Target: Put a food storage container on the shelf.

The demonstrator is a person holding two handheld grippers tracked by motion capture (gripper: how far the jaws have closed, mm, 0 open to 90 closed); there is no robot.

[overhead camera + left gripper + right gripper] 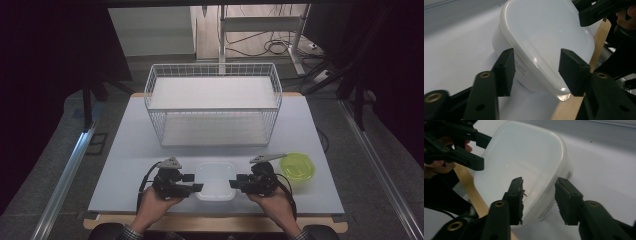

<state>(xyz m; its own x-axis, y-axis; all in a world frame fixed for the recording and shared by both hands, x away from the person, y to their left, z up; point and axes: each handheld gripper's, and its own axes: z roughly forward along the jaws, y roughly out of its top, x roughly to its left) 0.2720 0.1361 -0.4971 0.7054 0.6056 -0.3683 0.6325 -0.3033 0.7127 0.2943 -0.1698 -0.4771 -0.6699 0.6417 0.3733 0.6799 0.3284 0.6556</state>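
The white tub [215, 181] sits open near the table's [130, 150] front edge, squarely between the two grippers. The left gripper [196, 183] reaches in from the tub's left side; in the left gripper view the tub's rim [541, 67] runs between the two black jaws, one jaw outside the wall and one over the inside, yet a gap shows at each pad — the rim is straddled, not pinched. The right gripper [234, 183] mirrors it from the other side; in the right gripper view the tub [524, 165] has its near wall between the jaws, one inside and one outside, with a sliver of space beside the outer pad, so this claw too stands loose around the wall rather than clamped. The tub rests flat on the table. Just to the right of the right gripper lies a green lid [297, 167], close by but apart from the tub. Farther back, at the middle of the table, stands a white wire basket [214, 102] with a shelf inside, well apart from the tub.
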